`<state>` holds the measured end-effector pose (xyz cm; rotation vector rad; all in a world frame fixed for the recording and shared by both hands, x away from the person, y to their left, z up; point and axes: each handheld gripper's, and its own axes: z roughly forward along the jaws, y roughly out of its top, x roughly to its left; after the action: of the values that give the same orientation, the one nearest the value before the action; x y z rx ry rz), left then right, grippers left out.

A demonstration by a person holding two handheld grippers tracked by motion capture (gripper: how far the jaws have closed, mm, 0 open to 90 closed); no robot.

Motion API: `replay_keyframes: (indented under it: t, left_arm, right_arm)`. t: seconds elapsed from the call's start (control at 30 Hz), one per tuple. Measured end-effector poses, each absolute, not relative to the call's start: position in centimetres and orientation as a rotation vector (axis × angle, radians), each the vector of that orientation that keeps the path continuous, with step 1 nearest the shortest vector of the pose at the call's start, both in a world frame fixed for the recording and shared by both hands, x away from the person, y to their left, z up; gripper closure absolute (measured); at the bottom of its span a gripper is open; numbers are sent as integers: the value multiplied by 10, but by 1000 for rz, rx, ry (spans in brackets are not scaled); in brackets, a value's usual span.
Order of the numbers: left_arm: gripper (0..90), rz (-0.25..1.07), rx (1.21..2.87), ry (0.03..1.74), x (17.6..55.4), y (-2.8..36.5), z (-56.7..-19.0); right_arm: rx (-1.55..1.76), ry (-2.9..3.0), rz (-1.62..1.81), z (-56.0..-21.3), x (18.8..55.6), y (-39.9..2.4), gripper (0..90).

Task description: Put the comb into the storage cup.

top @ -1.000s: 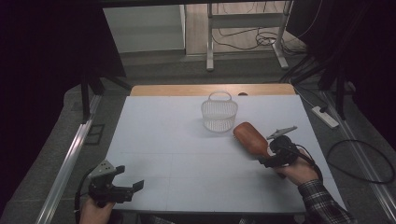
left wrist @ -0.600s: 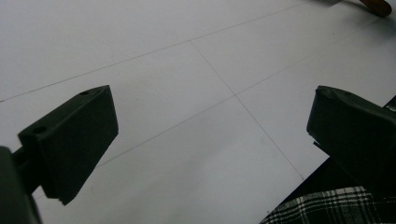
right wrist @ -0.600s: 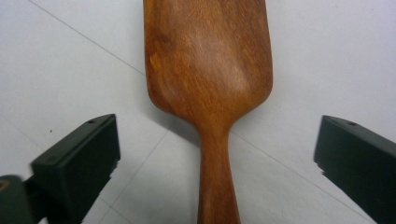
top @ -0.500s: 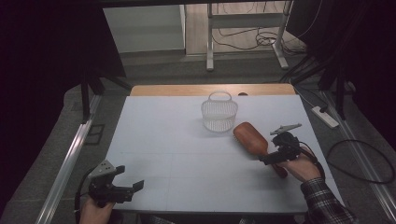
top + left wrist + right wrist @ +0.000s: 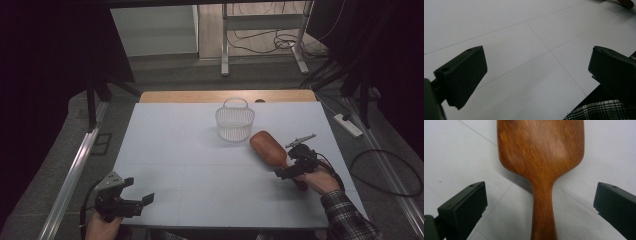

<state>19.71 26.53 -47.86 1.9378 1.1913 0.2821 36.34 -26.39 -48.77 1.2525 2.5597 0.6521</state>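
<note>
Wooden hairbrush handle between spread jaws of right hand-held gripper, untouched, left hand-held gripper spread wide

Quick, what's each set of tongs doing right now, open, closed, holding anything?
Left tongs: open, empty, above the white table.
Right tongs: have just been opening; open, astride the wooden brush handle, not gripping it.
</note>
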Motion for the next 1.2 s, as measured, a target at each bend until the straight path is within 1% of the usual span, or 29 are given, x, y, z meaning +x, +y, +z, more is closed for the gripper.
replay_keyframes:
  t: [0.27, 0.77, 0.8, 0.83, 0.87, 0.9, 1.0, 1.13, 1.2]
  left_arm:
    - [18, 279, 1936, 1191, 197, 266, -479]
    - [18, 278, 1937, 1190, 197, 266, -479]
    - [18, 278, 1937, 1190, 197, 266, -479]
    - [18, 277, 1937, 1189, 197, 266, -479]
    - [18, 278, 1937, 1190, 197, 266, -479]
    - [18, 278, 1937, 1190, 197, 265, -479]
    - [18, 279, 1939, 1189, 197, 265, -479]
    - [18, 280, 1939, 1189, 197, 265, -479]
    - [18, 280, 1940, 1190, 197, 265, -479]
  right_arm:
    - [1243, 2588, 570, -497, 365, -260, 0]
    - [1296, 2584, 515, -499, 368, -262, 1]
    - [1292, 2579, 508, -498, 368, -262, 37]
    - [1292, 2579, 508, -498, 368, -262, 37]
    - [1290, 2575, 512, -498, 368, -262, 64]
    - [1290, 2574, 516, -497, 368, -262, 118]
    - [1284, 2577, 521, -496, 368, -262, 240]
    - [1274, 2593, 545, -495, 368, -263, 390]
    - [1268, 2600, 548, -494, 368, -263, 449]
